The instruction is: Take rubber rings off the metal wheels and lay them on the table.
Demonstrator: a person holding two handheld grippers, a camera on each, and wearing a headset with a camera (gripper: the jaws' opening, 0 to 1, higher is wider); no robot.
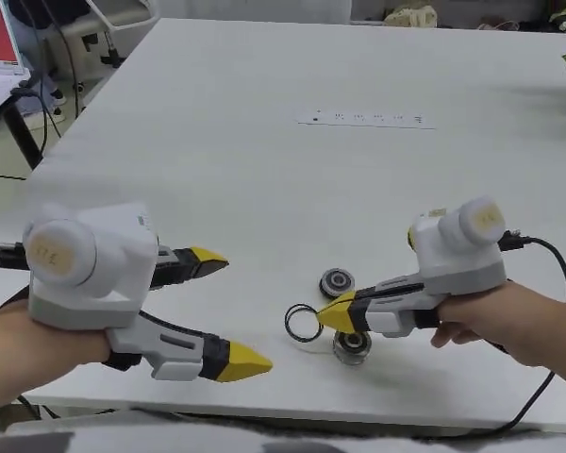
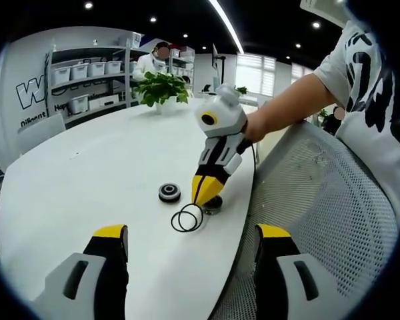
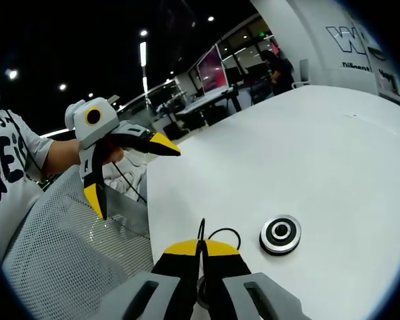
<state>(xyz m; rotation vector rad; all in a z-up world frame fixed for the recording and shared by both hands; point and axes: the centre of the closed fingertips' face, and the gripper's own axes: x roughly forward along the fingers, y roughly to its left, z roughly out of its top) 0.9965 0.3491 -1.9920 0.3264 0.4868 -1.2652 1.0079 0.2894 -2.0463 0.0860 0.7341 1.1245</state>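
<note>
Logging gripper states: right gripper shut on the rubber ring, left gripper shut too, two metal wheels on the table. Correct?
One error: the left gripper is open, jaws wide apart, as the left gripper view shows. The right gripper is shut on the rubber ring, and two metal wheels are on the table.

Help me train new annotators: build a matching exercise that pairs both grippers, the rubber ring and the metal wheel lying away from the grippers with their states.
Column 1:
1. left gripper
2. right gripper
3. rubber ring
4. far metal wheel

Column 2:
A. jaws shut
B. lies free on the table, touched by nothing
C. jaws wide open, holding nothing
D. pinched at yellow jaw tips

Pairs: 1-C, 2-A, 3-D, 4-B
</note>
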